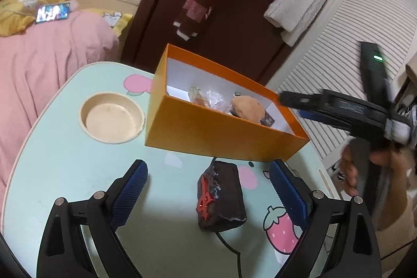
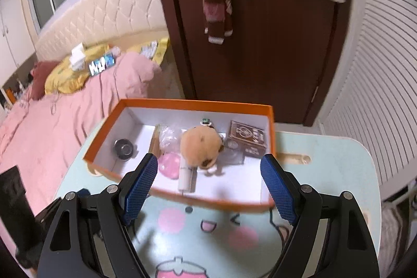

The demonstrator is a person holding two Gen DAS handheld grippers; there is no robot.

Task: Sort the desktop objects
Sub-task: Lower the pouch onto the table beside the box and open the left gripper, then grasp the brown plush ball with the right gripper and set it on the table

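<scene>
Left wrist view, desk: a mint-green cartoon desk fills the lower frame, a round recessed cup holder at centre left.
Left wrist view, pouch: a dark pouch with a red emblem lies on the desk at lower centre, just in front of the orange box.
Left wrist view, left gripper: its blue-padded fingers stand wide apart on either side of the pouch, touching nothing.
Left wrist view, right edge: a person's hand, blurred, carries the other gripper above the box's right end.
Right wrist view, box contents: in the orange box, at mid-frame, lie a tan plush toy, a brown card box, a small dark round tin, a crumpled clear bag, a pink disc and a white tube.
Right wrist view, right gripper: fingers spread open and empty above the box's near wall.
Handling, judged: the pouch looks soft, light and a little slick; its skin would probably buckle under a corner pinch, so a grip across its narrow middle seems safest.
Progress, judged: most items appear boxed; the pouch looks like the last one out.
</scene>
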